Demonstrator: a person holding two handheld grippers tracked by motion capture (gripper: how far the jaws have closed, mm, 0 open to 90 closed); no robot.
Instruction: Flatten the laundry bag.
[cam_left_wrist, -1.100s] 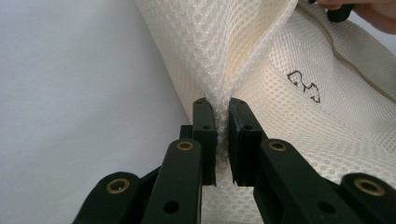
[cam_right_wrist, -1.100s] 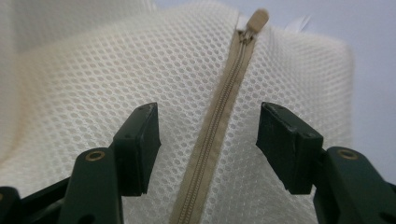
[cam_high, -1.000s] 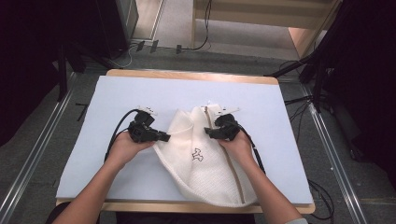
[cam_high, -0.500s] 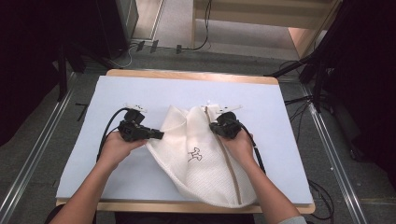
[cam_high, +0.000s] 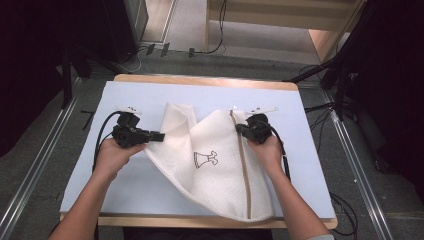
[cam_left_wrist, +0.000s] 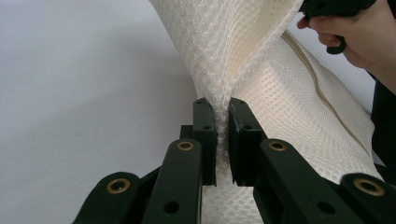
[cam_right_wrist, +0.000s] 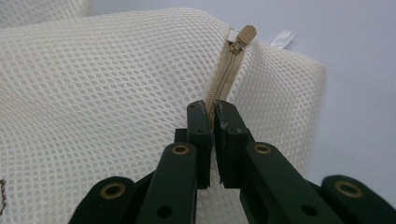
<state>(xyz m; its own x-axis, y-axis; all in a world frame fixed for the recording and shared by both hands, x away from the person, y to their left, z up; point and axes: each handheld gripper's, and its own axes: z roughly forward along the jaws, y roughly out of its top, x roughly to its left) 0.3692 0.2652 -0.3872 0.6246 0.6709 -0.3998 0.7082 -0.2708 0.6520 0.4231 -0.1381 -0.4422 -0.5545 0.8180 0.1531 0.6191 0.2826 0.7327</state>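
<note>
**Mesh bag pinched at both sides, mid-table**

The cream mesh bag (cam_high: 215, 165) lies across the middle of the pale blue table cover (cam_high: 125, 185), its near corner reaching the table's near edge; a tan zipper (cam_high: 243, 170) runs down its right part from far to near, with the zipper pull (cam_right_wrist: 246, 31) at the far end, and a small dark printed figure (cam_high: 206, 159) sits left of it; the bag's far-left flap stands up in a fold. The left gripper (cam_left_wrist: 222, 122) is clamped on the bag's left edge, mesh bunched between its jaws; the right gripper (cam_right_wrist: 213, 116) has its jaws closed on the zipper line near the bag's far-right corner. Bare cover lies open to the left of the left hand (cam_high: 111, 157), along the far edge, and to the right of the right hand (cam_high: 267, 152); the wooden table rim (cam_high: 205, 80) shows at the far side.
</note>
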